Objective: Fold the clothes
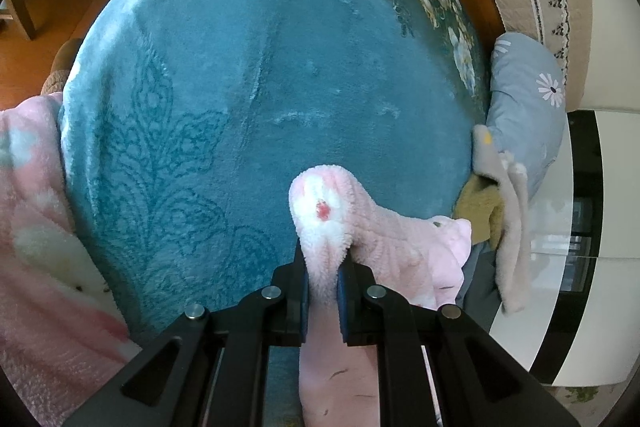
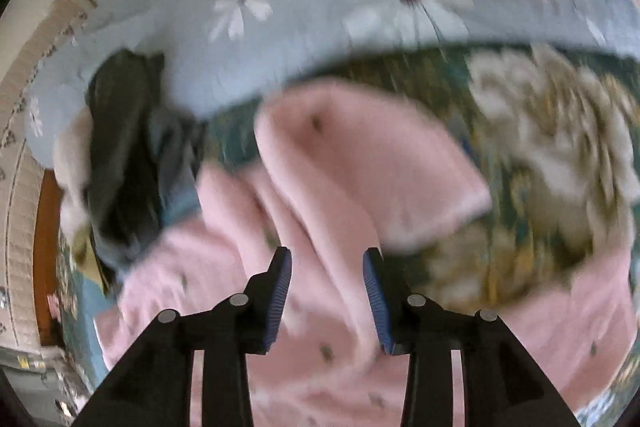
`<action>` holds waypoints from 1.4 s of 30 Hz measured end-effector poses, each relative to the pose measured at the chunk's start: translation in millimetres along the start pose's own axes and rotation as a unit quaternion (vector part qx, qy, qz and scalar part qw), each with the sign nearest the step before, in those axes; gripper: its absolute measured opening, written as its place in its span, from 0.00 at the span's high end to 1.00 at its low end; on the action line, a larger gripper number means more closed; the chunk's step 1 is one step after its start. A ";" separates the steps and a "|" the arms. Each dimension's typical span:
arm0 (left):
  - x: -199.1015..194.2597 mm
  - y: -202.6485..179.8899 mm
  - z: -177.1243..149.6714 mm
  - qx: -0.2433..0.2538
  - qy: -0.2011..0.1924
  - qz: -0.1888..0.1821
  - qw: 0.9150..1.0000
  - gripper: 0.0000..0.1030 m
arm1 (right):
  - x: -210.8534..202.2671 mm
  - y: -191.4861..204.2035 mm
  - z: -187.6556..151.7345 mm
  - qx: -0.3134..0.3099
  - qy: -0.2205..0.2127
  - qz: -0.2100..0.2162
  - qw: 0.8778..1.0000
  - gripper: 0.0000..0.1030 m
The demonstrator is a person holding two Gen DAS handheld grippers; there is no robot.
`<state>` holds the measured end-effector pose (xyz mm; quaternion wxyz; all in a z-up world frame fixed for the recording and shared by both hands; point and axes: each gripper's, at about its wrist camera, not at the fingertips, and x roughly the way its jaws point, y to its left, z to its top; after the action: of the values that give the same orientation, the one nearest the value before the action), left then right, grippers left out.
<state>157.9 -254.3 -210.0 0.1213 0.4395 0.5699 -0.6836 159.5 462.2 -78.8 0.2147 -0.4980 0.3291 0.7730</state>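
My left gripper (image 1: 322, 277) was clamped tight on a bunched edge of the pink fleece garment (image 1: 340, 223), the pile puffing up above the pads, and I held it low over the teal blanket (image 1: 248, 99). My right gripper (image 2: 327, 297) stood with its jaws apart and nothing pressed between them; the pink cloth lay spread beneath, its folded flap (image 2: 360, 163) lying on the blanket's flowered border (image 2: 552, 147) (the right view was smeared, so I couldn't tell whether the pads brushed the fabric). Beyond that, the grey-blue daisy-print bedding (image 2: 360, 11) ran across the far side, and a dark garment (image 2: 120, 155) sat heaped to the left of the pink one.

I judged I was mid-fold: one end pinned by my left, my right free and looking for a fresh hold. The next move called for settling the right over a clean edge or corner of the pink cloth, closing on a single layer rather than a bunch, then carrying it across while the left kept the tension steady. Soft fleece slips and drags its neighbours, so a sloppy pinch would have skewed the fold.
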 end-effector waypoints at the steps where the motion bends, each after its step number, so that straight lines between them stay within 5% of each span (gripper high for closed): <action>1: -0.6 -0.4 -0.5 0.001 -0.001 0.001 1.000 0.89 | 2.7 4.2 14.2 -0.002 -0.005 0.002 1.000 0.61; 9: -3.6 -3.5 -4.0 0.006 -0.011 0.012 1.000 0.89 | 74.2 46.1 74.0 -0.030 0.031 -0.081 0.996 0.62; 11: -3.7 -4.5 -3.9 0.007 -0.012 0.014 1.000 0.89 | 75.3 45.9 78.3 -0.030 0.037 -0.085 0.995 0.94; 14: -4.2 -4.9 -4.1 0.007 -0.013 0.015 1.000 0.89 | 30.5 45.5 90.2 -0.036 0.007 -0.044 0.998 0.94; 18: -4.1 -3.9 -3.8 0.006 -0.011 0.014 1.000 0.89 | -67.4 11.3 90.3 -0.032 -0.101 0.029 0.994 0.94; 21: -2.1 -1.3 -2.8 0.000 -0.008 0.012 1.000 0.89 | -109.9 -51.2 71.4 0.007 -0.164 0.016 0.986 0.95; 25: -0.8 0.6 -3.1 -0.007 -0.004 0.010 1.000 0.89 | -51.0 -136.6 37.8 0.085 -0.064 -0.079 0.991 0.94; 29: -1.4 -1.8 -4.0 -0.002 -0.004 0.015 1.000 0.89 | -0.6 -188.7 -2.8 0.187 -0.012 -0.088 0.978 0.94; 31: -2.2 -3.4 -4.5 0.001 -0.005 0.017 1.000 0.89 | 8.4 -192.8 -6.3 0.187 -0.002 -0.099 0.977 0.94; 37: -2.7 -2.9 -4.6 -0.001 -0.009 0.014 1.000 0.89 | -1.1 -190.2 6.0 0.188 -0.020 -0.104 0.976 0.88; 42: -1.9 -2.5 -5.0 -0.004 -0.010 0.008 1.000 0.89 | -40.1 -148.8 27.7 0.163 -0.101 -0.162 0.968 0.62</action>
<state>159.7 -249.7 -206.7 0.1338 0.4369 0.5680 -0.6846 256.8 584.9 -78.1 0.4475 -0.4219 0.3424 0.7103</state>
